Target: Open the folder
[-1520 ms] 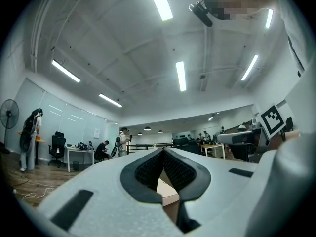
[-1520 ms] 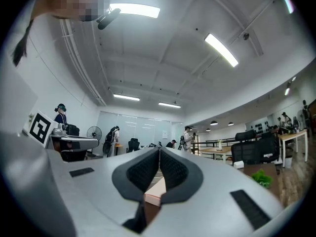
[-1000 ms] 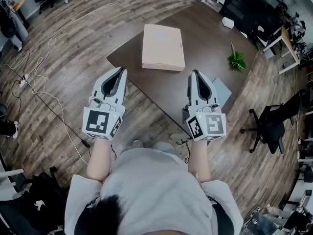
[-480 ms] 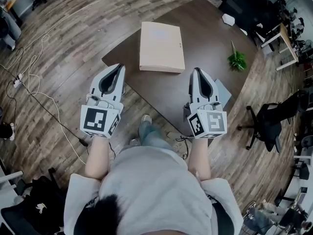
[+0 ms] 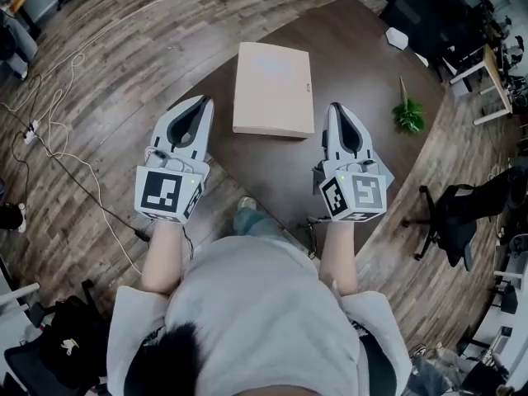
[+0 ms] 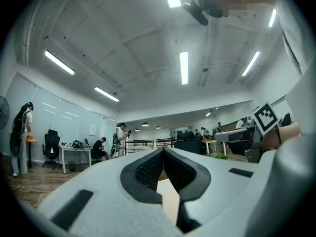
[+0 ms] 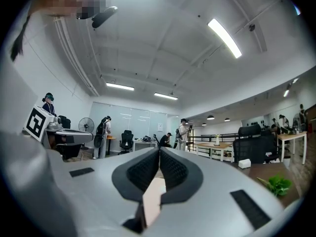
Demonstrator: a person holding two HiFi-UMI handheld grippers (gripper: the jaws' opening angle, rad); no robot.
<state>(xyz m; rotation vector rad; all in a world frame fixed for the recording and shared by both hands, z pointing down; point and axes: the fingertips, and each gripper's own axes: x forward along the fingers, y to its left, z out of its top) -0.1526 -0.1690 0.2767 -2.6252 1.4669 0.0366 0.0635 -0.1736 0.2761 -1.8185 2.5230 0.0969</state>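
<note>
**Folder shut, both grippers short of it**

Here's the folder point(image 5: 273, 89): beige, closed, lying flat on the dark brown table point(image 5: 355, 64), towards the edge nearest the person. Nothing is touching it. The left gripper point(image 5: 201, 102) hangs just off the folder's near left corner, over the table's edge, jaws pressed together and empty. The right gripper point(image 5: 334, 108) sits just off the near right corner, above the tabletop, its jaws closed too, with nothing between them. Both point level, towards the far side. Further out, a small green plant point(image 5: 407, 115) stands on the table's right edge, a small white object point(image 5: 397, 37) sits beyond it, and pale cables point(image 5: 49, 139) trail over the wooden floor.
</note>
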